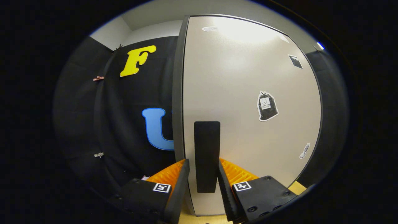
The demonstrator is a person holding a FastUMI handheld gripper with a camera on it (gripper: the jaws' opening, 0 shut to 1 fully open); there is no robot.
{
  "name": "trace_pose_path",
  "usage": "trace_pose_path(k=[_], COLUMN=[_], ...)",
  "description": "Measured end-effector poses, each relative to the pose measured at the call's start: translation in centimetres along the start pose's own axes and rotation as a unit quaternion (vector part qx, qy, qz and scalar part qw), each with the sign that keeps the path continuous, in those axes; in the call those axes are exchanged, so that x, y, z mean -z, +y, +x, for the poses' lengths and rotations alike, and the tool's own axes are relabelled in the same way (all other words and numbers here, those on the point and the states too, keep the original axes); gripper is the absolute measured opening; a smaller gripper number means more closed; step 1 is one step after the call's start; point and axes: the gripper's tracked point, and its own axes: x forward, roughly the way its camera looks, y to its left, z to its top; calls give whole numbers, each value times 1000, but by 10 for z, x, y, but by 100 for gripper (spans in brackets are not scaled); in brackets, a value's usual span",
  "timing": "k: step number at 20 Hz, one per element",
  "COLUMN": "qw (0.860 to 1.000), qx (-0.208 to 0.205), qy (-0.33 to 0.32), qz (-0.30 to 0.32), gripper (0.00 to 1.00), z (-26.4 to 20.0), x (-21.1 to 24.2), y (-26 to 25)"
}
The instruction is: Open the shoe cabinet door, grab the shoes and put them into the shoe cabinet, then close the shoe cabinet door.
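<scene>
Handle: I see the dark upright handle (206, 155) mounted on the pale shoe cabinet door (248, 93), close to its left edge, and it stands right between my fingers.

Gripper: I have the gripper (203, 183) straddling the handle, one finger on each side. The pads look to be touching or very nearly touching its flanks, but I cannot tell whether they are truly clamped on it or just bracketing it.

Why there: I judge the handle is taken low and square so that a pull swings the door about its far edge without the fingers slipping off.

Door: I read it as at or near shut; its dark left edge (178, 93) shows as a thin strip, with the booth's black wall (124, 124) beyond it to the left.

Stickers: a few small stickers, one a dark bag shape (267, 105), sit on the door face well clear of the handle, so they play no part in the grip.

Shoes: I cannot place them from here.

Stage: I take this as a door-handling step; which one, I cannot say.
</scene>
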Motion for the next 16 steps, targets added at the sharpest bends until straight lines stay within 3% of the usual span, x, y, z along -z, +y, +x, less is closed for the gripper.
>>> trace_pose_path(k=[2,4,6,8,16], qw=[1000,1000,1000,1000,997], qx=[2,4,-6,-13,-71], qy=[-6,-13,-7,-17,-2], qz=[14,-5,-12,-18,-17], gripper=[38,38,26,21,21], z=[4,4,3,-1,-64], x=[2,1,2,0,-4], y=[0,0,0,0,-4])
